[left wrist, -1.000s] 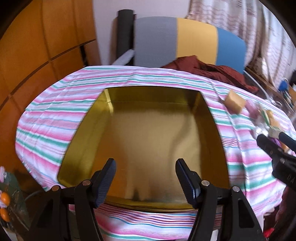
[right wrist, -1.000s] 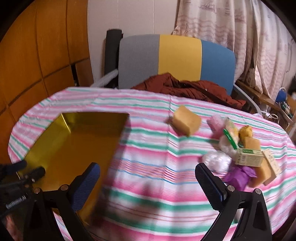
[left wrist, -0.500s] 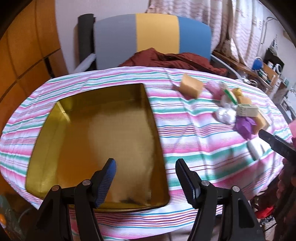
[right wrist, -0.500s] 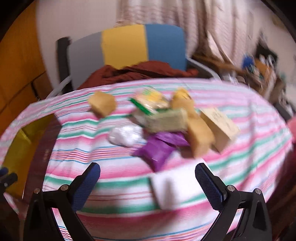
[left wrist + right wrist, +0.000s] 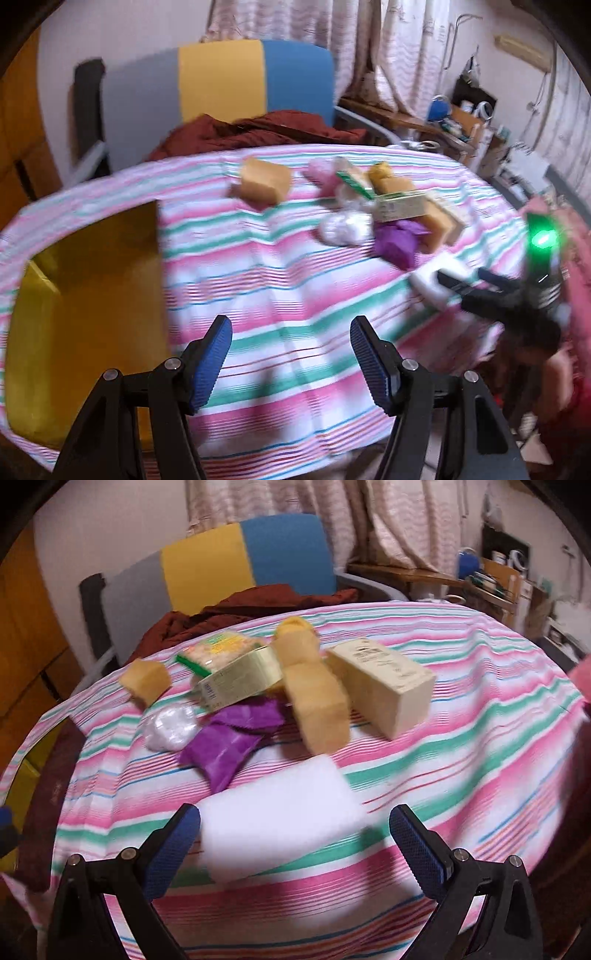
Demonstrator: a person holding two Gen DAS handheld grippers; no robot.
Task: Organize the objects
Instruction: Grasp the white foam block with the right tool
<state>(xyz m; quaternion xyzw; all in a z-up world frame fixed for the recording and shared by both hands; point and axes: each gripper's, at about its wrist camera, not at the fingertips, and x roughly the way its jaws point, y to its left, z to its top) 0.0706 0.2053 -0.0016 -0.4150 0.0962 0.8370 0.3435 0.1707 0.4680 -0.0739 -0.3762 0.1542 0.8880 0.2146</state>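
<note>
Right gripper (image 5: 293,843) agape above unlabelled white block (image 5: 277,812)

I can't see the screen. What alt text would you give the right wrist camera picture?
An open two-finger gripper reaches toward a white block lying on a pink and green striped tablecloth. Behind the block sit a purple packet, tan sponges, a cream box and a snack bag, with a colourful chair beyond.
</note>
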